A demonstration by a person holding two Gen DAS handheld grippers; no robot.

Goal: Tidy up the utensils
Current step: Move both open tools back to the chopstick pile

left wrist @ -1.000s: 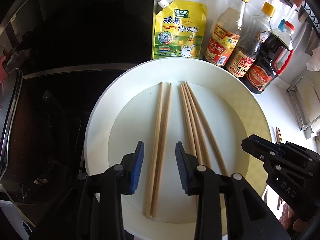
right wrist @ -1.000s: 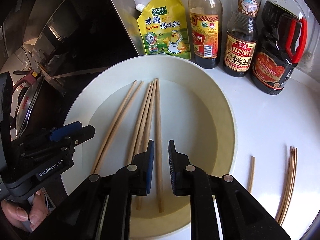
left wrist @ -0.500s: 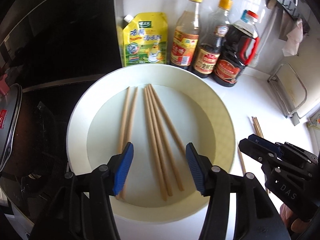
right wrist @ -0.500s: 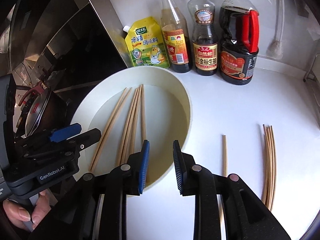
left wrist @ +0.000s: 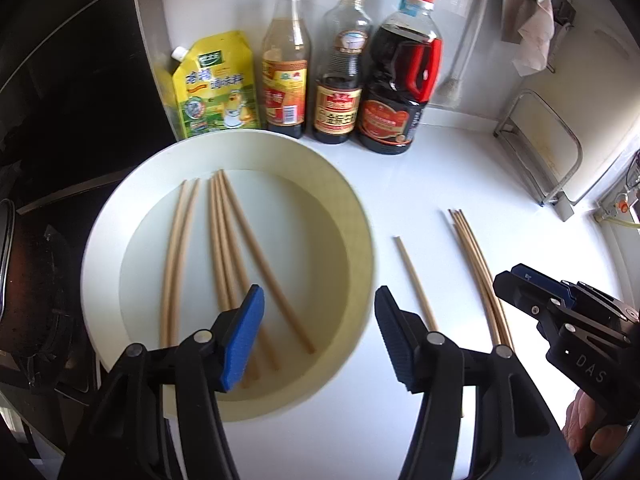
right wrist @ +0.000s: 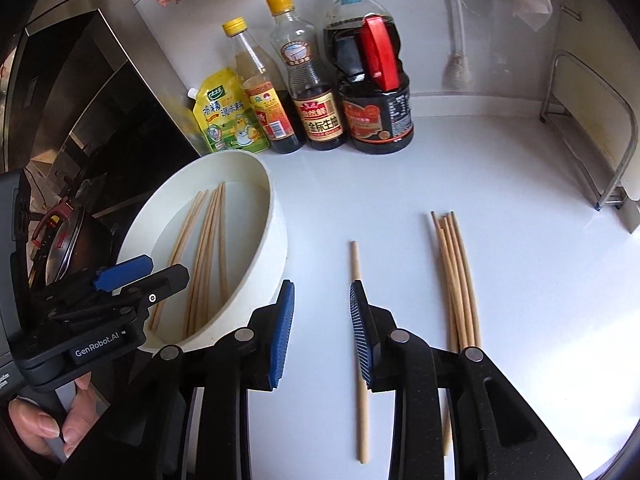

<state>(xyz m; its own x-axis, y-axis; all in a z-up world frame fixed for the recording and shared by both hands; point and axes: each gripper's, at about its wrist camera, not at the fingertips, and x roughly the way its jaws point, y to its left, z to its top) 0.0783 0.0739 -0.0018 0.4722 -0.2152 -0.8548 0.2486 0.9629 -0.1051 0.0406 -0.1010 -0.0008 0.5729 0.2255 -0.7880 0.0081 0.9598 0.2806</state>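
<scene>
A white plate point(left wrist: 352, 208) holds several wooden chopsticks point(left wrist: 224, 256). On the white counter to its right lie a single chopstick point(left wrist: 412, 276) and a bundle of several chopsticks point(left wrist: 476, 264). My left gripper point(left wrist: 319, 300) hovers over the plate's right rim, its jaws opening with nothing between them. My right gripper point(right wrist: 321, 292) hangs over bare counter between the plate point(right wrist: 276, 216) and the single chopstick point(right wrist: 354, 260), which runs under its right finger. Its jaws are opening and hold nothing. The bundle point(right wrist: 456, 272) lies further right.
A yellow seasoning pouch point(left wrist: 216, 88) and three sauce bottles point(left wrist: 340, 80) stand against the back wall. A dark stove with a pot point(left wrist: 24, 288) is at the left. A metal rack point(left wrist: 548, 152) stands at the far right. A hand point(right wrist: 52, 420) holds the left gripper's handle.
Both grippers moved right, from over the chopsticks in the plate toward the counter. Both pairs of jaws widened. The loose chopsticks on the counter came into fuller view.
</scene>
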